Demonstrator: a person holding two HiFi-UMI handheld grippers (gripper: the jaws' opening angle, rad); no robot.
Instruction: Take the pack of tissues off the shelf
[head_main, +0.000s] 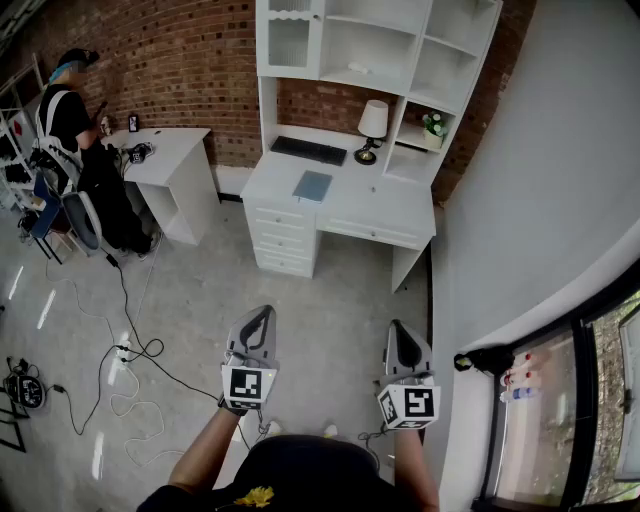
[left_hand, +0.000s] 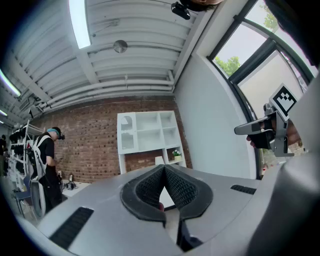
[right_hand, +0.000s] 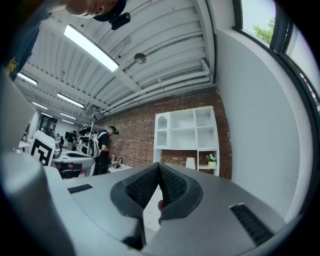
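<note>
A white shelf unit (head_main: 385, 50) stands on a white desk (head_main: 350, 205) against the brick wall, well ahead of me. A small pale object (head_main: 357, 68), too small to identify, lies on its middle shelf. My left gripper (head_main: 259, 313) and right gripper (head_main: 400, 326) are held side by side low in the head view, both pointing towards the desk and far short of it. The left gripper view shows its jaws (left_hand: 164, 167) pressed together with nothing between them, the shelf unit (left_hand: 148, 132) beyond. The right gripper (right_hand: 158, 165) is likewise shut and empty, facing the shelf unit (right_hand: 185, 130).
On the desk are a black keyboard (head_main: 309, 150), a lamp (head_main: 373, 120), a small plant (head_main: 433, 123) and a blue notebook (head_main: 312, 185). A person (head_main: 70, 120) stands at a second white table (head_main: 170, 160) to the left. Cables (head_main: 130, 350) trail over the floor. A curved white wall (head_main: 540, 180) rises on the right.
</note>
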